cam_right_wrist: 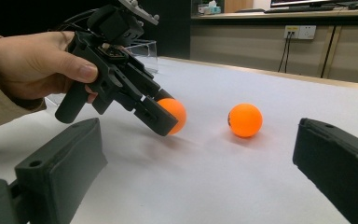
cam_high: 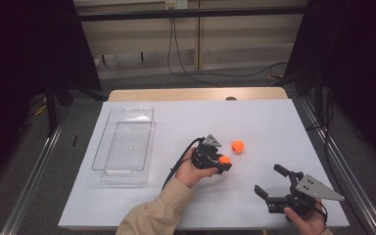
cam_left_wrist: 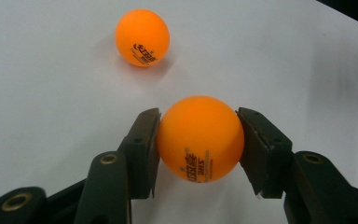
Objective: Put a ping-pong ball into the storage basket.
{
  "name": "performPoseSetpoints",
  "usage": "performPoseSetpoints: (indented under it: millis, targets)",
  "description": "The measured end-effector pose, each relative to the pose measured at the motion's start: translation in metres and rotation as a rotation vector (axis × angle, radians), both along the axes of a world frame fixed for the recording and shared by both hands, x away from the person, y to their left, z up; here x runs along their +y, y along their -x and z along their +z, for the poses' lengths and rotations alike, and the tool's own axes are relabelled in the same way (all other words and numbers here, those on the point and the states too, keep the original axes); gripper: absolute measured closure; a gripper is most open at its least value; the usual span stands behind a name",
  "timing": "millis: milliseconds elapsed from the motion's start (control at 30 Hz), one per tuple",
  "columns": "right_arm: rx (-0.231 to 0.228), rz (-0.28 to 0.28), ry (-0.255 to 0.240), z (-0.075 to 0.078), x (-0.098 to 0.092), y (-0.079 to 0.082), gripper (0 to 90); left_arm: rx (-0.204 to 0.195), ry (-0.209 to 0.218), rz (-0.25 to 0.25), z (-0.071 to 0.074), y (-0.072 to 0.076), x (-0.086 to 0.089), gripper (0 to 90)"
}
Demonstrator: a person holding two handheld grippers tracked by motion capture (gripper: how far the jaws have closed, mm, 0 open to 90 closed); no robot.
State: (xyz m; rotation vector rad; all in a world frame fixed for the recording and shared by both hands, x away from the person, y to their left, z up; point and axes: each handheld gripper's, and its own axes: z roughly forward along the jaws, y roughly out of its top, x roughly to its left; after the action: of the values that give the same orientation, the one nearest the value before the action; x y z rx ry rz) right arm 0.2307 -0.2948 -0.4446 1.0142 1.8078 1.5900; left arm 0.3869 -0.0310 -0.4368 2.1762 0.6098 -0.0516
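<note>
A lab-like test room is showing here: black curtains (cam_high: 24, 58) are hanging at both frame sides, metal rails (cam_high: 29, 181) are flanking the white table (cam_high: 274, 117), and cables (cam_high: 176, 54) are trailing from wall sockets (cam_right_wrist: 300, 31) at top centre.

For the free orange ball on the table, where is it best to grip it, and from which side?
Probably across the widest middle of the free orange ball, one pad on each side, coming down from above. It is round, sits alone on the white table, and the open right gripper is free.

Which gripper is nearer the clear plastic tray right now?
Left. The left gripper is mid-table, right of the clear tray, shut on an orange ball. The right gripper sits open near the table's right corner.
</note>
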Motion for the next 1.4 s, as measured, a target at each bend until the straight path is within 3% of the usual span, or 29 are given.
performPoseSetpoints:
  millis: [433, 1400]
  targets:
    - [0.001, 0.001, 0.002, 0.000, 0.000, 0.000, 1.2, 0.007, 0.029, 0.028, 0.007, -0.003, 0.014, 50.8]
    - [0.000, 0.002, -0.002, 0.000, 0.000, 0.000, 1.2, 0.029, 0.031, 0.095, 0.012, -0.008, 0.032, 50.8]
